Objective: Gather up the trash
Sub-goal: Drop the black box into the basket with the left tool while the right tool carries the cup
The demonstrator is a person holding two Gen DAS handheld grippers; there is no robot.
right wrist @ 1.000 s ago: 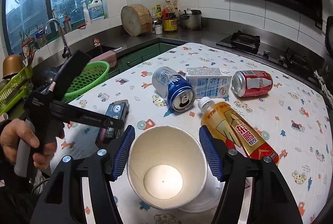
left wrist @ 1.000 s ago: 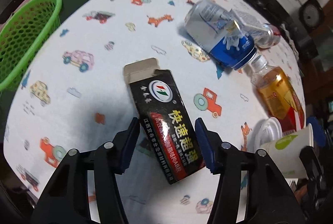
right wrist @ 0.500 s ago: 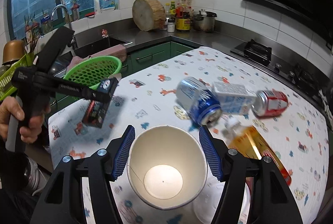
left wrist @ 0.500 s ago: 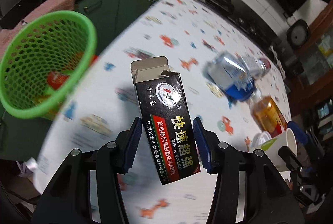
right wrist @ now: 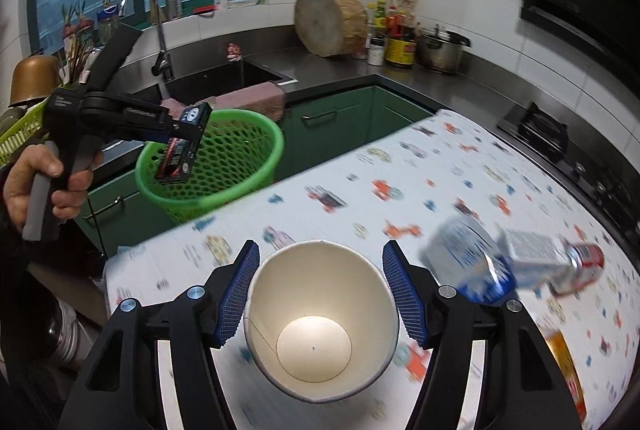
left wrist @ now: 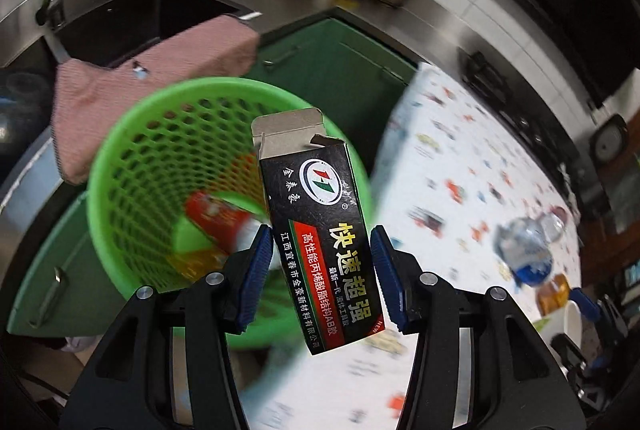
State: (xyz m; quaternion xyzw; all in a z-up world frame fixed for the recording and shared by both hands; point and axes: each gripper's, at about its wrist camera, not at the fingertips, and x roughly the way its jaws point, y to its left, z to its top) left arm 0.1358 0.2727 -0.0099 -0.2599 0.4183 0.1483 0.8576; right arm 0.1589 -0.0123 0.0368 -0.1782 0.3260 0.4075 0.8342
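The left gripper [left wrist: 322, 270] clamps a black cardboard glue box [left wrist: 320, 230] with yellow lettering, its torn top flap open, above the mouth of a green perforated plastic basket [left wrist: 160, 158] holding a red can. The right gripper [right wrist: 320, 294] pinches a white paper cup [right wrist: 320, 322], mouth toward the camera, over a table with a white vehicle-print tablecloth [right wrist: 400, 190]. A blue-and-silver can [right wrist: 468, 262], a carton and a red can lie near the table's right side. Behind are green cabinets [right wrist: 332, 126], a dark steel counter, a sink with a pink cloth [left wrist: 152, 70] draped on its edge, white tiled walls and a window.
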